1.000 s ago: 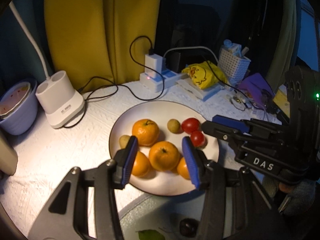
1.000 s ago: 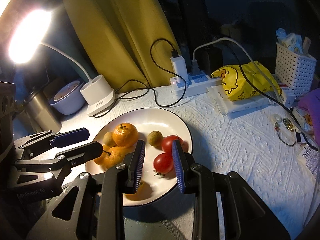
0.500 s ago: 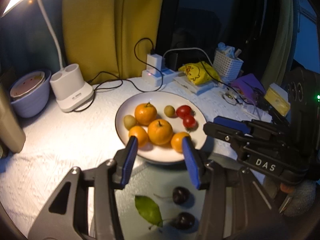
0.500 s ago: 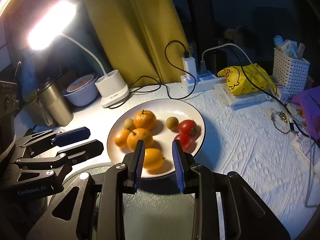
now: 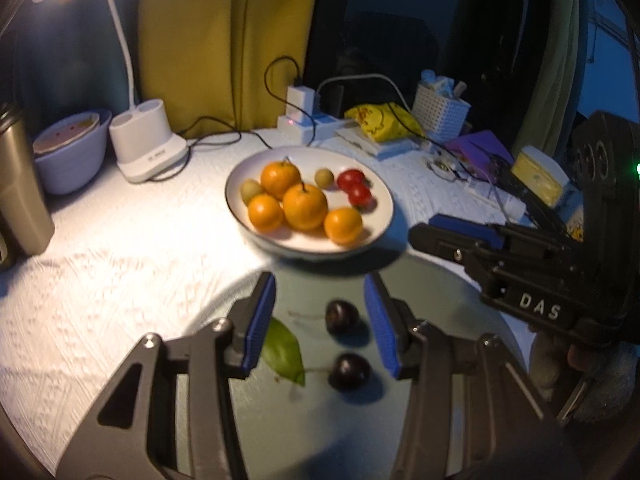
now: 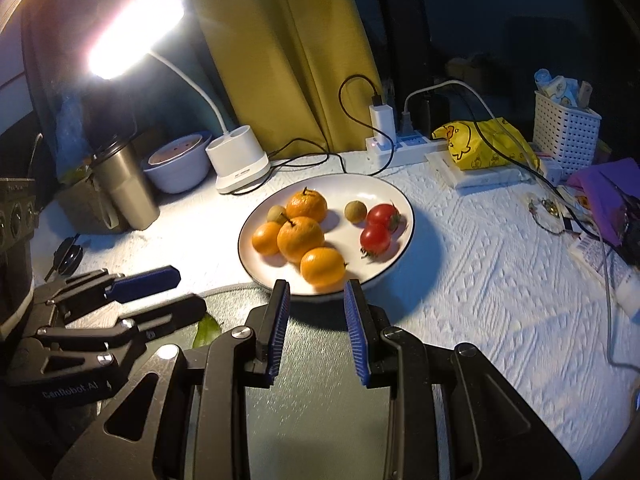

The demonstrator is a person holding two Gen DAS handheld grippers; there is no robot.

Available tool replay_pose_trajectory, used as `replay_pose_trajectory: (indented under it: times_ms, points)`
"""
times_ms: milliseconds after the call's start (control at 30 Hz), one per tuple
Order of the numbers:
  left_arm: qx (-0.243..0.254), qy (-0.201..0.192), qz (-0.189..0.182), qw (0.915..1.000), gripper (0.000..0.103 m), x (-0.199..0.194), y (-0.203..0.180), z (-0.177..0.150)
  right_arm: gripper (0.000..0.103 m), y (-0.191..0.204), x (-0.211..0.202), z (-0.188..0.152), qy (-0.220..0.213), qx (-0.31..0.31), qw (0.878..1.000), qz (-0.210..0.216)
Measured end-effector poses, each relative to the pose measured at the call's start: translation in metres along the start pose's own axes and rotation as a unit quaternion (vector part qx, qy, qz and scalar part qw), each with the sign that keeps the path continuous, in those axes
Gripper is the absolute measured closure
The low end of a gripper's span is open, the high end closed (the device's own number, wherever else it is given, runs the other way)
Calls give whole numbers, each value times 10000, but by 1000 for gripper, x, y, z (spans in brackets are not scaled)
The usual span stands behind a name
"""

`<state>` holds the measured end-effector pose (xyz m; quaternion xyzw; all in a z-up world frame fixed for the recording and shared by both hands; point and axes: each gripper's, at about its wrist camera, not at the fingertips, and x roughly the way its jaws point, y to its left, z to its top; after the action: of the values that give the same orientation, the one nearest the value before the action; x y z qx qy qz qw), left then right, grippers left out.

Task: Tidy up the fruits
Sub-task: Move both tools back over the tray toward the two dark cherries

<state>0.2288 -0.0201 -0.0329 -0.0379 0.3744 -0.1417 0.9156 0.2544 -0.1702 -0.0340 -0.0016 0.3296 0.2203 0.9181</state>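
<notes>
left gripper (image 5: 320, 320), jaws apart and empty, above two cherries (image 5: 342, 316) on the grey mat (image 5: 440, 300); right gripper (image 6: 316, 328) narrow, empty. risk: squeezing bruises soft fruit.

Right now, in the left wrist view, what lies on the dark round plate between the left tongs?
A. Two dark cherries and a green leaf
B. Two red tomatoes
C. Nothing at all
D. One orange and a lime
A: two dark cherries and a green leaf lie on the dark plate between the left tongs; the tomatoes sit on the white plate.
</notes>
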Motion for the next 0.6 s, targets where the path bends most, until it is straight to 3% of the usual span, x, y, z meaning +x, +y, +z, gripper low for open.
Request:
replay_pose_trajectory:
  times_ms: [600]
  points:
    - [142,404,64,9991,56,15,-17,-37,73,-5,-11,-29,136,60,9999,-12]
